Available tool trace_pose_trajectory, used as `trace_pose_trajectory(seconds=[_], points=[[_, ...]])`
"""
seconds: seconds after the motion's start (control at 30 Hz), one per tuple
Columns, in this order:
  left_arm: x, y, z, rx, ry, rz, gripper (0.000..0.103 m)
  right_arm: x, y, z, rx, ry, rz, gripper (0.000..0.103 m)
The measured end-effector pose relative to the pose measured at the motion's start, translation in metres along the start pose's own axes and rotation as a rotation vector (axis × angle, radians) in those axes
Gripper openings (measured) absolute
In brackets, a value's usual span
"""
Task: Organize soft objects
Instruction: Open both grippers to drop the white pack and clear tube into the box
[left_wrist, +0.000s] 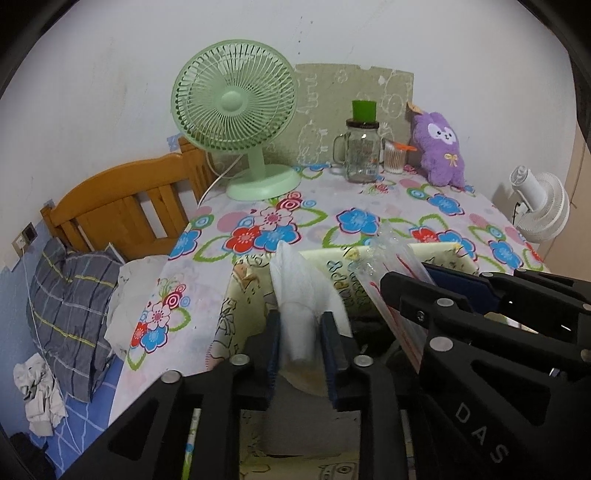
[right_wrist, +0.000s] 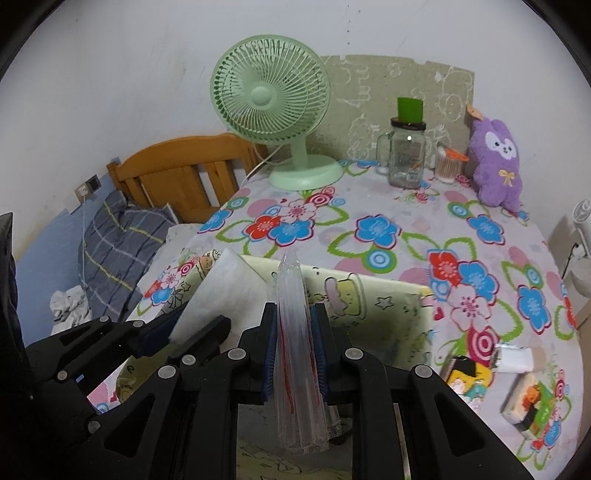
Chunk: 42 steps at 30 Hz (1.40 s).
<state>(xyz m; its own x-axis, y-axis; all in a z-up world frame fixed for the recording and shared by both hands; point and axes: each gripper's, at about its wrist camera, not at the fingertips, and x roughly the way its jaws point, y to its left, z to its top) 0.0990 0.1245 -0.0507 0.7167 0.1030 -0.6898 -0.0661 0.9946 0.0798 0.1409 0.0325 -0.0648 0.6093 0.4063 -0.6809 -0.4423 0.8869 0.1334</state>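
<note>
My left gripper (left_wrist: 300, 328) is shut on a white folded tissue pack (left_wrist: 295, 291) and holds it over a pale yellow cartoon-print storage box (left_wrist: 247, 295). It also shows in the right wrist view (right_wrist: 188, 328), at the left, with the white pack (right_wrist: 225, 288). My right gripper (right_wrist: 294, 332) is shut on a clear plastic bag with red lines (right_wrist: 295, 332), upright above the same box (right_wrist: 391, 306). The right gripper (left_wrist: 443, 291) and its bag (left_wrist: 391, 251) show at the right in the left wrist view. A purple plush rabbit (left_wrist: 441, 147) sits at the table's back right.
A green desk fan (left_wrist: 236, 125), a glass mug jar with a green cup on top (left_wrist: 364, 151) and a cotton swab holder (left_wrist: 393, 157) stand at the back. Small packets (right_wrist: 513, 384) lie right of the box. A wooden bed with a plaid pillow (left_wrist: 70, 306) is on the left.
</note>
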Motion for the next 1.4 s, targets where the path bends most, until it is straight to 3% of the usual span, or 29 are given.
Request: trace_pose_trajectory(seconds=[0.07,0.13,0.2,0.37,0.57,0.67,0.73,0.77,1.07,1.13,1.4], points=[[0.003,0.003,-0.002,-0.003,0.017,0.011,0.039,0.006,0.001,-0.001,0.003,0.012,0.009,0.022],[0.005,0.005,-0.003,-0.008,0.028,0.013,0.042,0.012,0.003,-0.001,0.004,0.025,0.022,0.022],[0.007,0.007,-0.005,-0.009,0.041,0.013,0.054,0.018,0.005,-0.002,0.003,0.036,0.035,0.022],[0.005,0.005,-0.006,-0.003,0.044,-0.026,0.069,0.027,0.004,-0.005,0.02,0.061,0.061,0.021],[0.005,0.001,-0.004,0.007,0.055,-0.027,0.076,0.027,0.004,-0.005,-0.015,0.07,0.028,0.025],[0.004,-0.002,-0.005,0.013,0.056,-0.023,0.08,0.025,0.003,-0.005,-0.03,0.071,0.009,0.033],[0.001,-0.004,-0.006,0.014,0.05,-0.031,0.087,0.023,0.002,-0.005,-0.03,0.07,0.016,0.055],[-0.001,-0.005,-0.006,0.016,0.043,-0.029,0.09,0.021,0.0,-0.006,-0.023,0.066,0.023,0.059],[-0.011,-0.016,-0.006,0.022,0.014,-0.007,0.096,0.0,-0.005,-0.009,-0.029,0.037,-0.011,0.064],[-0.014,-0.019,-0.006,0.021,0.008,-0.001,0.097,-0.005,-0.007,-0.01,-0.033,0.024,-0.022,0.075],[-0.025,-0.028,-0.003,0.013,-0.017,-0.006,0.1,-0.03,-0.015,-0.012,-0.043,-0.027,-0.063,0.084]])
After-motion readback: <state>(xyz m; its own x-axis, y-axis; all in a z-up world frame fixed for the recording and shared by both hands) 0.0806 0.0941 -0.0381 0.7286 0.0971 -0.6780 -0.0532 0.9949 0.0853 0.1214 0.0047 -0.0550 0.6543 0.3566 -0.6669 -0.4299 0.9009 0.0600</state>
